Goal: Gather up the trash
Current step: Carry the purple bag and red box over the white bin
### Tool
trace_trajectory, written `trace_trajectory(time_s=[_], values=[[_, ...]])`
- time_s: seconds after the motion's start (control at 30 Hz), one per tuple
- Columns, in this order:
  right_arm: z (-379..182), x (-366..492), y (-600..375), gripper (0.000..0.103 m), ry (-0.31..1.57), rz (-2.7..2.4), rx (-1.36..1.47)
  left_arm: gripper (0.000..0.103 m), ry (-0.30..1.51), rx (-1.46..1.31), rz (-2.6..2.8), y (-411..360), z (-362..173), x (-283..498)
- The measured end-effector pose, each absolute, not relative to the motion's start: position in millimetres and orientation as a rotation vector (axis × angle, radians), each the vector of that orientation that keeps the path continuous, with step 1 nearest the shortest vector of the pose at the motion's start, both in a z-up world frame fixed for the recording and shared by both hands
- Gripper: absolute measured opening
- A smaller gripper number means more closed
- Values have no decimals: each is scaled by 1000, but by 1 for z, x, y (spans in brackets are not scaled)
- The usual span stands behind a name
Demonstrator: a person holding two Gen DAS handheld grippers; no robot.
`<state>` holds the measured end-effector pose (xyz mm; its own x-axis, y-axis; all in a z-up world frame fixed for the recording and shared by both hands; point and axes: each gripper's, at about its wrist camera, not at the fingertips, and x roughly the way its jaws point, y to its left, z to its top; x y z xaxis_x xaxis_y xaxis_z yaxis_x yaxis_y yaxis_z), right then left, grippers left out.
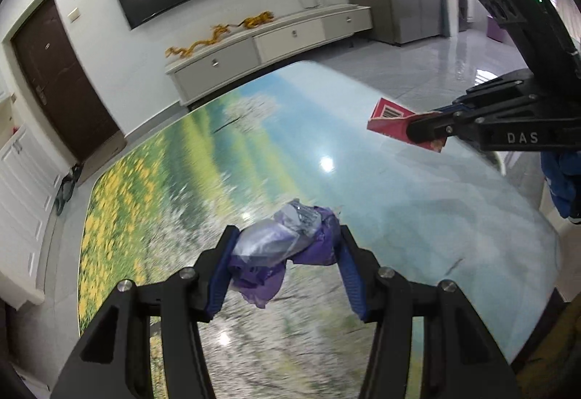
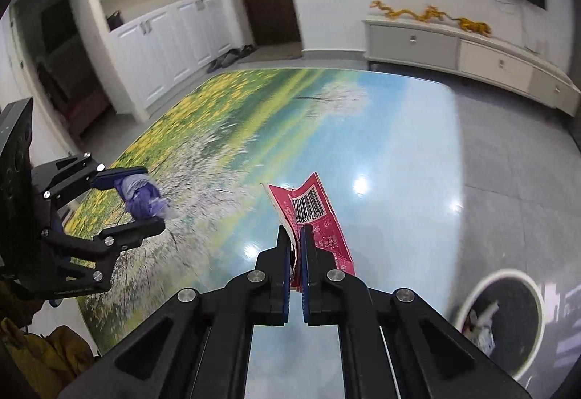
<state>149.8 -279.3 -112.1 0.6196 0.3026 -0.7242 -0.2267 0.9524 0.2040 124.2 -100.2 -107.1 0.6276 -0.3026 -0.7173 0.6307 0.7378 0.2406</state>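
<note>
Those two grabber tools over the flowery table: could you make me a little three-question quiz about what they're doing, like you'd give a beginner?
1. True or false: the left gripper carries nothing.
2. The right gripper pinches which item? A) a yellow sponge B) a red wrapper with a barcode C) a glass cup
3. Fill in: on the floor at the right wrist view's lower right stands a round ____ with scraps inside.

Key: 1 false, it grips a crumpled purple wrapper above the table. 2 B. 3 bin.

Purple crumpled wrapper, red barcoded packet, tabletop printed with yellow-flowered meadow.
</note>
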Motion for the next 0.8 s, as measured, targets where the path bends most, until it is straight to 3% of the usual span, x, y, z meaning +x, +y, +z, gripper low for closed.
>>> trace_trajectory(time_s=[0.8], values=[[-159,55,-479,5,813,-117,426,51,654,732,-889,-317,-112,81]])
